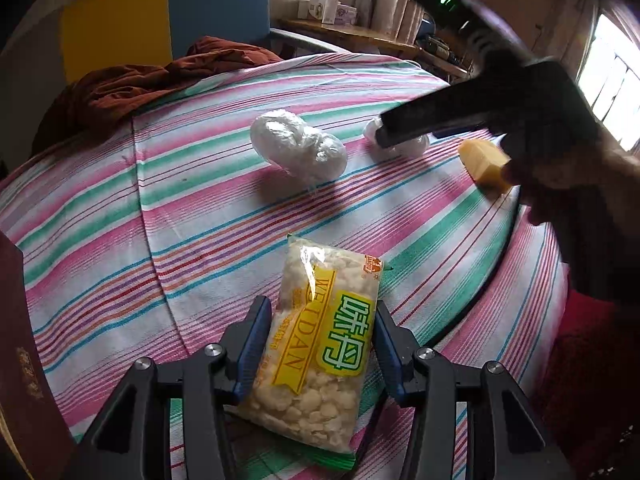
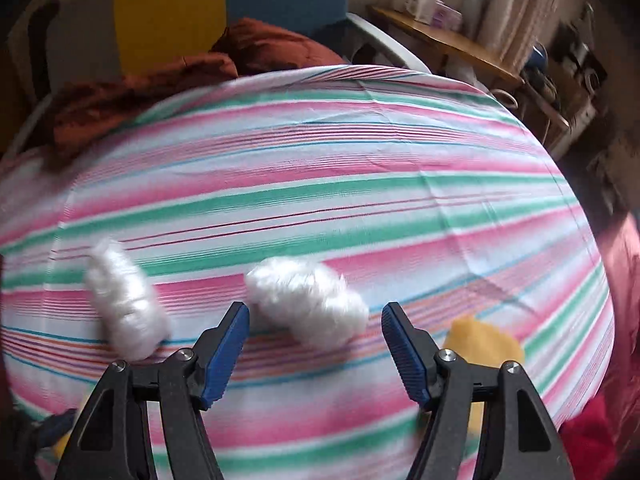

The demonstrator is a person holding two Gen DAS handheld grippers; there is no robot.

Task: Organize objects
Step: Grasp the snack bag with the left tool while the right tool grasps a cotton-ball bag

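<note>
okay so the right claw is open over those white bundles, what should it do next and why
Probably ease the right claw forward and down around the nearer white plastic-wrapped bundle, then close. Its fingers stand open and empty, with that bundle lying on the striped cloth just ahead between them, while the left claw already straddles the snack packet.

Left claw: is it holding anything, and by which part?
The left claw grips the snack packet across its width, near the middle of its length. The right claw is open, holding nothing.

Motion-blurred white bundles [image 2: 306,300]
</note>
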